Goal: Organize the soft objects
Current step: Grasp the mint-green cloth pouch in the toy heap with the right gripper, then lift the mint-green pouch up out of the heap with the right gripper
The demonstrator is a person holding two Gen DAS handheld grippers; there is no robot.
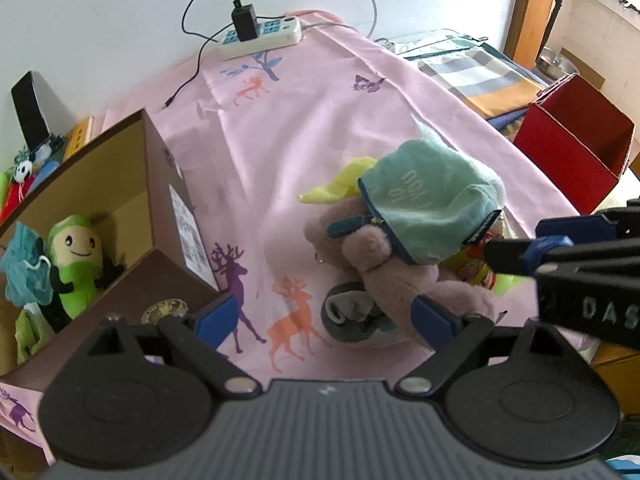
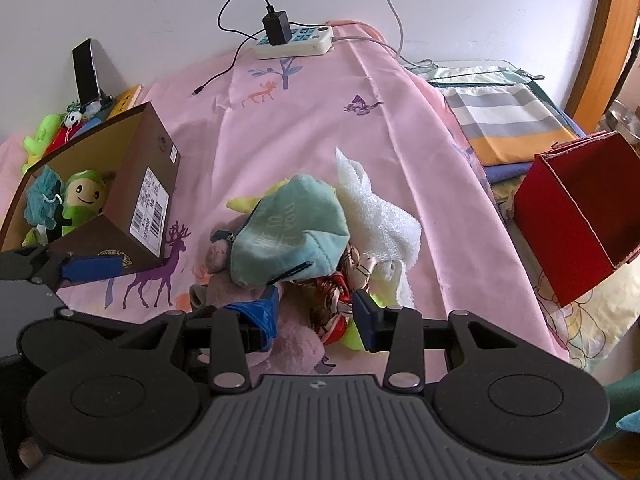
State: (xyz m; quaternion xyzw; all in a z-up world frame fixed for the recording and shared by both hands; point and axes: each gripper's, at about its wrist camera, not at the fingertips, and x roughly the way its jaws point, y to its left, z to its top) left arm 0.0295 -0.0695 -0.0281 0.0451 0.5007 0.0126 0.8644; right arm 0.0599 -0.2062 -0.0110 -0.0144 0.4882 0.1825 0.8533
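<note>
My left tool (image 1: 328,314) is spread wide around the pink plush (image 1: 384,276); my right tool (image 2: 316,312) stands apart over the red-patterned toy (image 2: 334,308), pinching nothing. The pile lies on the pink sheet (image 2: 304,120), between the brown box (image 2: 120,200) and red box (image 2: 576,216), presumably for sorting.

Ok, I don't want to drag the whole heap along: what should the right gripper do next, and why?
Probably close the right gripper on the red patterned cloth item. Its jaws already straddle it at the pile's near edge without visibly pinching. The teal pouch and white towel crowd it from behind, so a gentle, low grip seems safest.
</note>
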